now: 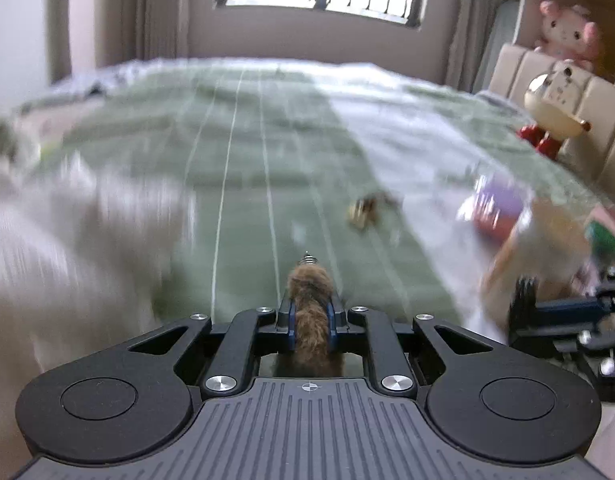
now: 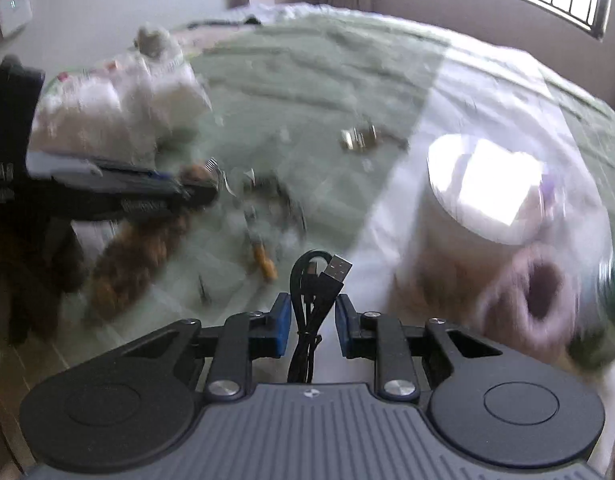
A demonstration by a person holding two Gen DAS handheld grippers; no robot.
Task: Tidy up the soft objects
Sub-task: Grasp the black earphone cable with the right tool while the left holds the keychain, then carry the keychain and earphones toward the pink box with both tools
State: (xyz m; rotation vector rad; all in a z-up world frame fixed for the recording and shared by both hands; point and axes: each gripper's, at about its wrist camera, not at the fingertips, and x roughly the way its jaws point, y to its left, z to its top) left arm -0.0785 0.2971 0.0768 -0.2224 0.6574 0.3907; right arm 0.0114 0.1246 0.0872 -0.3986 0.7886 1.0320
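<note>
My left gripper [image 1: 310,312] is shut on a brown furry tail [image 1: 309,292] with a small metal spring at its tip, held above the green striped bedcover [image 1: 247,140]. From the right wrist view the same left gripper [image 2: 199,190] comes in from the left, and the furry tail [image 2: 135,256] hangs down below it. My right gripper [image 2: 310,308] is shut on a bundled black USB cable [image 2: 313,280], whose plug sticks up between the blue pads. The right gripper [image 1: 547,312] also shows at the right edge of the left wrist view.
A white fluffy plush [image 2: 119,100] lies at the left of the bed. A small brass-coloured object [image 2: 359,138] and a small orange item [image 2: 263,262] lie mid-bed. A tan container with a white lid [image 2: 483,196] is at right. A cream plush [image 1: 551,108] and a pink plush [image 1: 567,32] sit by the headboard.
</note>
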